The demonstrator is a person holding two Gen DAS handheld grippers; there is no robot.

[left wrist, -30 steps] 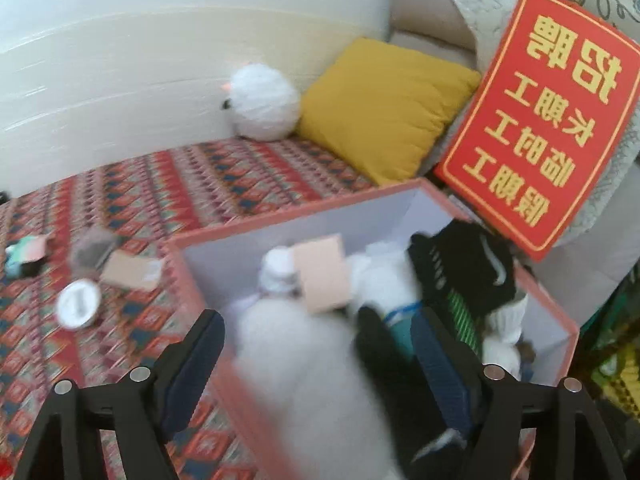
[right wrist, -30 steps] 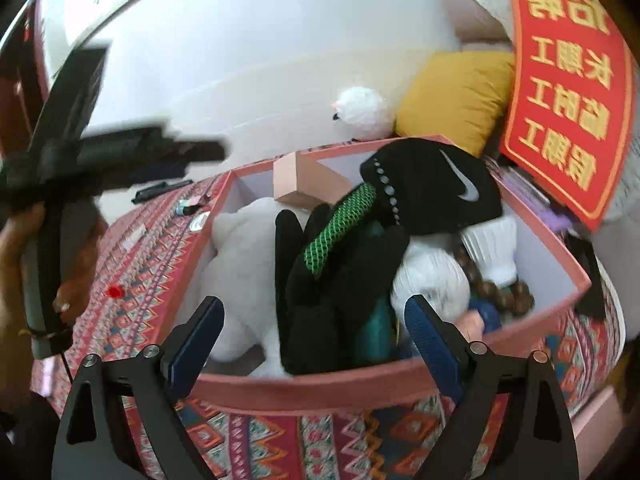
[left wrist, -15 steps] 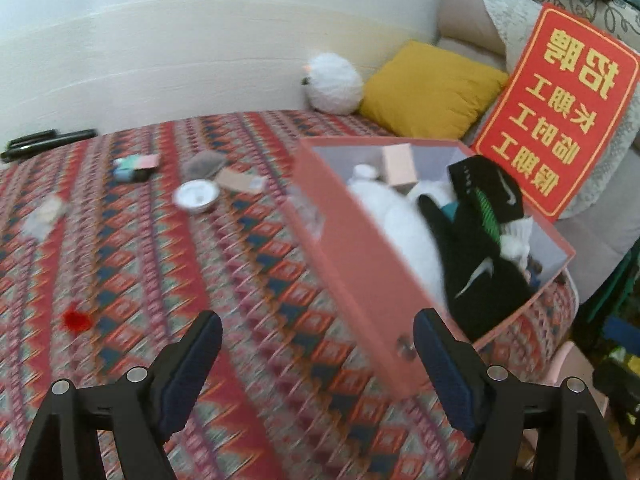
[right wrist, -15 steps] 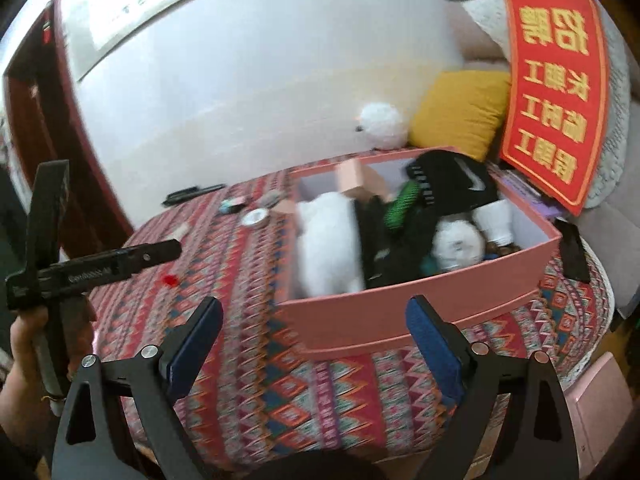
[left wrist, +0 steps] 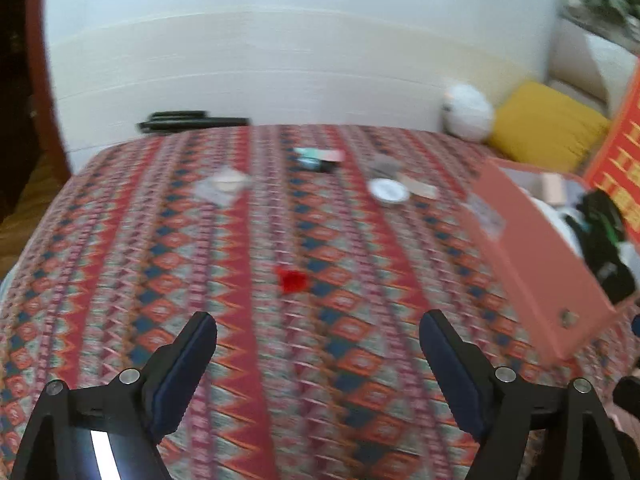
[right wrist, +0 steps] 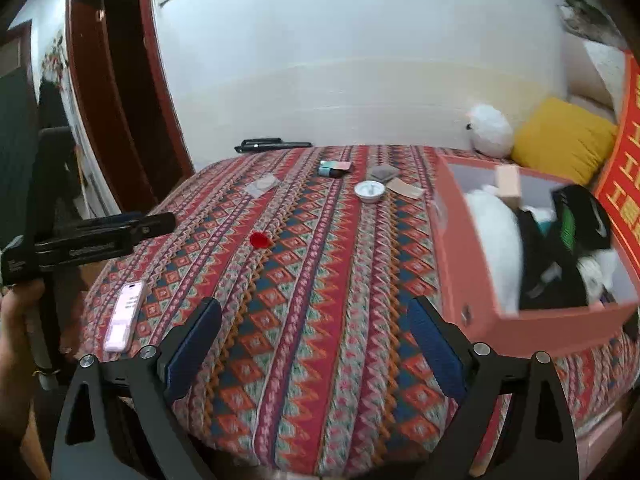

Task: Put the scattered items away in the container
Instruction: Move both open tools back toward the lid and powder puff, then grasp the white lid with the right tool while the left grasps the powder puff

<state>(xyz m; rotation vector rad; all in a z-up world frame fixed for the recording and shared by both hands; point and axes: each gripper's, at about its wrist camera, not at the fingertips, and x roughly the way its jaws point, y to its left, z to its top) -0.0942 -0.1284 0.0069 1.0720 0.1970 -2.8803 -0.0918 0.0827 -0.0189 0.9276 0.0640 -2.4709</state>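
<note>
Black angular tool (left wrist: 318, 330) frames with silver screws, dark-blue finger pads (right wrist: 193, 350) (left tool's arm lettered white).

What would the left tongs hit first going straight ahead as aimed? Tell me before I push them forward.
Most likely the small red object on the patterned cloth: it lies roughly centred ahead of the open, empty left tongs, with bare cloth between. Depth is unclear in this blurred view; aimed low, they could meet the cloth first.

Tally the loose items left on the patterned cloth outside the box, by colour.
Red: 1, small red piece
White: 1, round dish
Pink: 1, phone
Clear: 1, packet
Grey: 1, square
Tan: 1, card
Teal-and-pink: 1, small box
Total: 7
</note>
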